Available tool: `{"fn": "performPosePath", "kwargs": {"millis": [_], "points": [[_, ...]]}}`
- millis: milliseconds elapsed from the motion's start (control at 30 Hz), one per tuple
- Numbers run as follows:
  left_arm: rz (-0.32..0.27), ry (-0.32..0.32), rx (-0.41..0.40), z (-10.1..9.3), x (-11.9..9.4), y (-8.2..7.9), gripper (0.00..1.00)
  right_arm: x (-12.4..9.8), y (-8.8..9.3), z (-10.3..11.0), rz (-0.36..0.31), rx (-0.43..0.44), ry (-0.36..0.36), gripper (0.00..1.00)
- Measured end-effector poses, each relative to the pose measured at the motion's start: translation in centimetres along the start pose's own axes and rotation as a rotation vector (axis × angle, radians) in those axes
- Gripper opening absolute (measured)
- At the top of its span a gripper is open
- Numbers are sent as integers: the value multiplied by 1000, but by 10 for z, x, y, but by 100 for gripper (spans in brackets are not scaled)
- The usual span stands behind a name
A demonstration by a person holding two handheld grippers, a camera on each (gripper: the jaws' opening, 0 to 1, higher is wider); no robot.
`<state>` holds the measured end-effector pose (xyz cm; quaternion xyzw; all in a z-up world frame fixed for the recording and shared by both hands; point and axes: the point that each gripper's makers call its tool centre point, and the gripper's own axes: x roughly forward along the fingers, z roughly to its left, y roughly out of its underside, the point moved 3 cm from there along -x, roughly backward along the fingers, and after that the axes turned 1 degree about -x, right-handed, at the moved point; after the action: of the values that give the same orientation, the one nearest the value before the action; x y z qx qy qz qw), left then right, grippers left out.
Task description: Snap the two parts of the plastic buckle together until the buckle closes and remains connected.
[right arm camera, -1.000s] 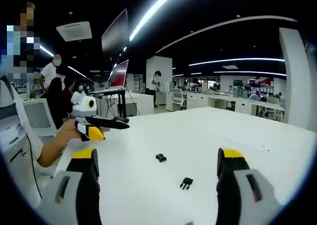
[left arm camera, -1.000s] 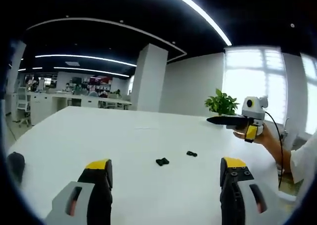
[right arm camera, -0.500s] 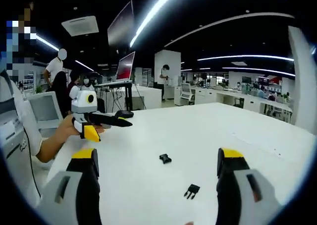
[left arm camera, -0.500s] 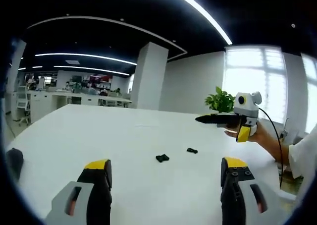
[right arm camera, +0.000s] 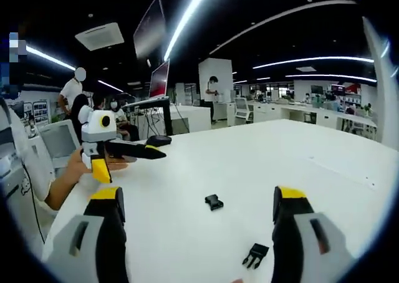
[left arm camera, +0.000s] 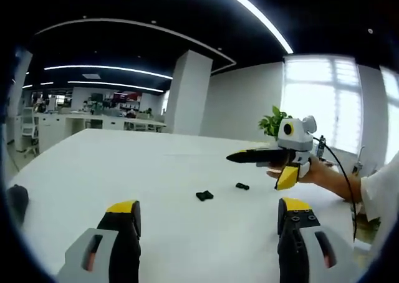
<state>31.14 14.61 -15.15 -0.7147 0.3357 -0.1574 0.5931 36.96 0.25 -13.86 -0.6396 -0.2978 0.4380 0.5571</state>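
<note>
Two small black buckle parts lie apart on the white table (left arm camera: 156,171). In the left gripper view the socket part (left arm camera: 204,196) is nearer me and the pronged part (left arm camera: 242,186) lies to its right. My left gripper (left arm camera: 209,230) stands open and empty short of them. The right gripper (left arm camera: 249,156) comes in from the right, held by a hand above the table. In the right gripper view the pronged part (right arm camera: 256,255) lies close before my open, empty right gripper (right arm camera: 199,230), and the socket part (right arm camera: 214,202) is farther off. The left gripper (right arm camera: 134,149) hovers at the left.
A dark rounded object (left arm camera: 15,205) sits at the table's left edge. A potted plant (left arm camera: 277,127) stands behind the far right edge, near a white pillar (left arm camera: 187,96). Screens on a stand (right arm camera: 159,83), desks and several people (right arm camera: 72,99) fill the room beyond the table.
The right gripper has come in lower and farther over the table toward the buckle parts, which now sit closer in its view. The parts themselves have not moved. Both grippers stay open.
</note>
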Motion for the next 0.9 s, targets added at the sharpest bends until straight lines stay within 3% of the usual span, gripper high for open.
{"fn": "performPosePath", "kwargs": {"millis": [233, 900], "points": [[12, -9, 4, 2, 1, 2, 92, 15, 10, -4, 23, 11, -10, 99], [20, -5, 0, 0, 2, 7, 92, 30, 21, -9, 80, -3, 2, 98]]}}
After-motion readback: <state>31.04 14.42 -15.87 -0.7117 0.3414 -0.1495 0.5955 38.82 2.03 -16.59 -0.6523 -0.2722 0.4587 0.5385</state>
